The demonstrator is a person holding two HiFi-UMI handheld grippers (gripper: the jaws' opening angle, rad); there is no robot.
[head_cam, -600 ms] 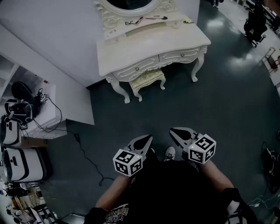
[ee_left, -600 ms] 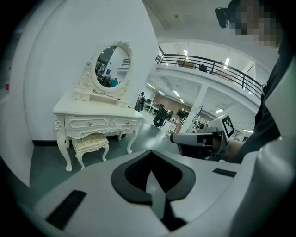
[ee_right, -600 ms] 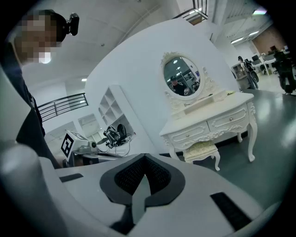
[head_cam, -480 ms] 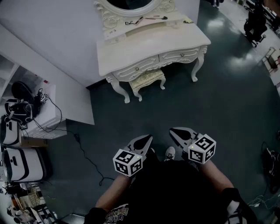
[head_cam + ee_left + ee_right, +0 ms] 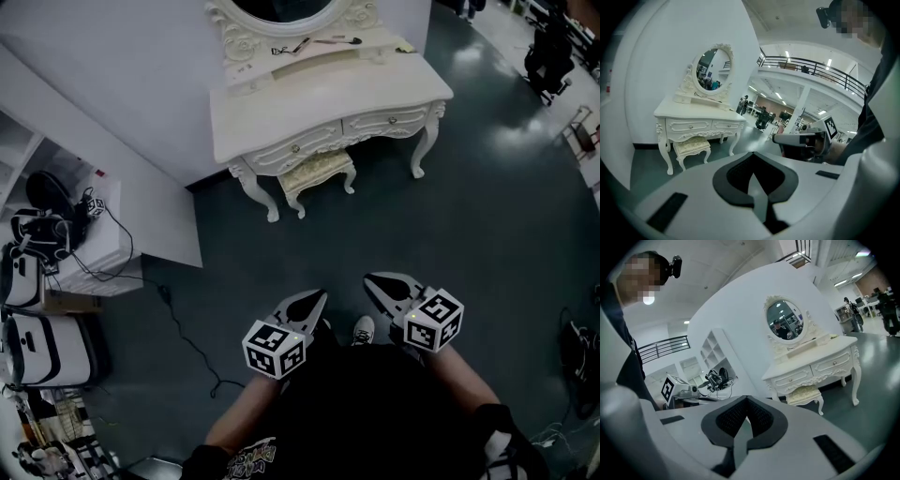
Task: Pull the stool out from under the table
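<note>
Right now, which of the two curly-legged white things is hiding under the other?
The stool, the little one with the cushioned seat. It stands tucked under the much bigger table.

Dark grey-green floor, ornate white worktop standing on it, cushioned stool tucked between its legs, black cable trailing at left.

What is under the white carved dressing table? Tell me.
A cream cushioned stool with white curved legs stands tucked between the legs of the white carved dressing table. In the head view the tabletop covers the stool's rear part, so its back legs stay unseen there.
</note>
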